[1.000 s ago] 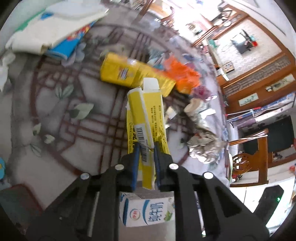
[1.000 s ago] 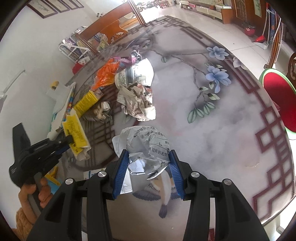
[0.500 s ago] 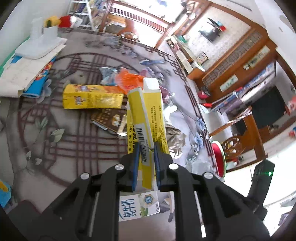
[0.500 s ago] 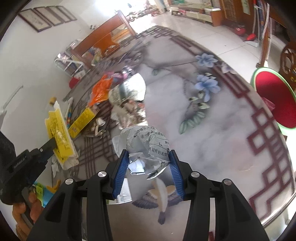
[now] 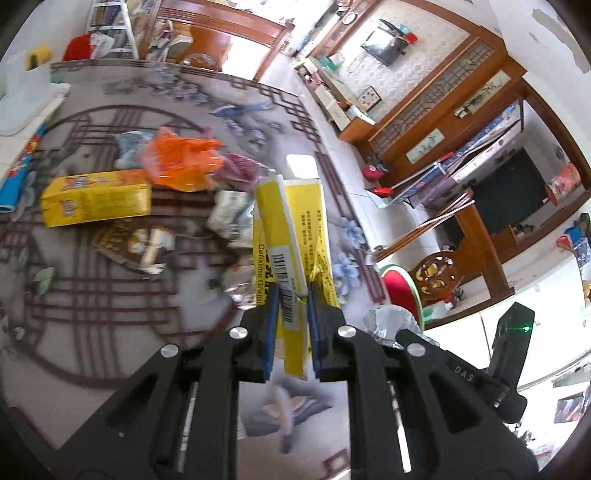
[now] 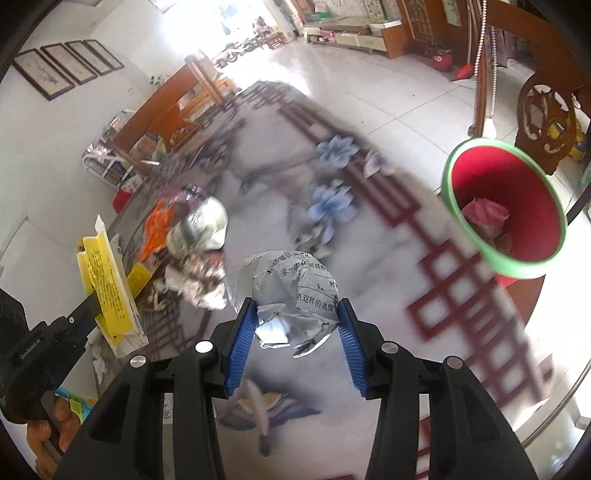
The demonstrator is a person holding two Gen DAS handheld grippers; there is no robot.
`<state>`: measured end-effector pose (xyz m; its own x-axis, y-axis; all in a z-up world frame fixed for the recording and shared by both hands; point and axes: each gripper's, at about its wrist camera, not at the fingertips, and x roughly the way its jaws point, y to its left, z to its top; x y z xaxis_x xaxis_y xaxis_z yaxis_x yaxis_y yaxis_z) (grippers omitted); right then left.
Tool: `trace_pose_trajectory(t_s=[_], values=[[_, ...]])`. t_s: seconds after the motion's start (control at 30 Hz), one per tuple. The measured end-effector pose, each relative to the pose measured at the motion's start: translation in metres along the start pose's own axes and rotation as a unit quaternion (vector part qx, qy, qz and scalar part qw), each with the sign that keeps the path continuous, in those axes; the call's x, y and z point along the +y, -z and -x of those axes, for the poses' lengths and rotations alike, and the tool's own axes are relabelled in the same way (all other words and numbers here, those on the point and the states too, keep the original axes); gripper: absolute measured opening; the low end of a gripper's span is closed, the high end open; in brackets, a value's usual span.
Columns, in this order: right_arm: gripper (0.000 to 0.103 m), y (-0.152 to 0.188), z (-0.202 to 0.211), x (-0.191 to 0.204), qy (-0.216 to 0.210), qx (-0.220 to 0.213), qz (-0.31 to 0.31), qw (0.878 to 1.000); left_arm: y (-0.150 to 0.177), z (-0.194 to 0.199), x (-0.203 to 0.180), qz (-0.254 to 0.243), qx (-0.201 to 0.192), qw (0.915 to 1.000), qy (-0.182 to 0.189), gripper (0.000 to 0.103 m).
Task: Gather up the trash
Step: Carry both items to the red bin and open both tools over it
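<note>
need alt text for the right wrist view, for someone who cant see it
The right gripper holds a crumpled paper wad in its blue jaws above a patterned table. A red bin stands beyond the table's edge at right; at left, the left gripper holds a yellow box.

Floor [image 6: 369,74]: pale glossy tiles, sunlit.
Far wall [image 6: 48,122]: white, with a row of framed pictures [image 6: 66,62].
Right side: carved wooden chair [image 6: 546,110], dark wooden cabinets [image 5: 461,122].
Light: bright glare from a far doorway [image 6: 236,33].
</note>
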<state>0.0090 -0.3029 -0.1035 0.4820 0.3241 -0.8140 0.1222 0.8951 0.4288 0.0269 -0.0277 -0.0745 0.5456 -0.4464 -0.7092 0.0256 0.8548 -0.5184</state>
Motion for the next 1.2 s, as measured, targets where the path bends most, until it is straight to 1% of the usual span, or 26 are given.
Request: trace_pose_trajectory(t_s=[0.13,0.23,0.47,0.53,0.67,0.8,0.97,1.0,1.03,1.07,1.1,1.13,1.17,1.2], values=[[0.044,-0.016,0.006,-0.028,0.004,-0.005,-0.011,1.000,0.000,-0.020,-0.028,-0.013,0.008,0.9998,0.009,0.014],[0.044,-0.026,0.008,-0.053,0.007,-0.005,-0.024,1.000,0.000,-0.040,-0.051,-0.022,0.022,0.9994,0.018,0.014],[0.044,-0.051,0.024,-0.116,0.016,-0.019,-0.060,0.998,0.005,-0.101,-0.113,-0.049,0.078,0.9942,0.056,0.014],[0.044,-0.057,0.032,-0.137,0.022,-0.028,-0.075,0.997,0.008,-0.120,-0.139,-0.070,0.093,0.9909,0.068,0.014],[0.044,-0.064,0.045,-0.175,0.031,-0.039,-0.107,0.993,0.013,-0.156,-0.177,-0.103,0.127,0.9827,0.087,0.014],[0.044,-0.072,0.057,-0.210,0.041,-0.051,-0.133,0.989,0.019,-0.191,-0.211,-0.136,0.155,0.9743,0.090,0.014],[0.045,-0.085,0.066,-0.236,0.044,-0.066,-0.148,0.986,0.026,-0.229,-0.248,-0.169,0.182,0.9641,0.094,0.015],[0.047,-0.089,0.067,-0.241,0.044,-0.068,-0.150,0.985,0.027,-0.234,-0.253,-0.172,0.185,0.9627,0.096,0.015],[0.051,-0.092,0.067,-0.245,0.044,-0.070,-0.152,0.985,0.029,-0.239,-0.259,-0.174,0.187,0.9616,0.099,0.023],[0.052,-0.093,0.067,-0.247,0.042,-0.070,-0.153,0.985,0.029,-0.242,-0.262,-0.176,0.188,0.9613,0.100,0.047],[0.059,-0.097,0.066,-0.251,0.036,-0.070,-0.155,0.985,0.030,-0.243,-0.264,-0.175,0.185,0.9621,0.098,0.063],[0.067,-0.099,0.065,-0.253,0.032,-0.069,-0.156,0.985,0.029,-0.242,-0.264,-0.170,0.175,0.9652,0.095,0.079],[0.068,-0.101,0.065,-0.254,0.031,-0.070,-0.157,0.985,0.028,-0.240,-0.264,-0.165,0.166,0.9675,0.096,0.079],[0.069,-0.102,0.065,-0.255,0.034,-0.076,-0.158,0.984,0.028,-0.239,-0.263,-0.165,0.165,0.9679,0.095,0.079]])
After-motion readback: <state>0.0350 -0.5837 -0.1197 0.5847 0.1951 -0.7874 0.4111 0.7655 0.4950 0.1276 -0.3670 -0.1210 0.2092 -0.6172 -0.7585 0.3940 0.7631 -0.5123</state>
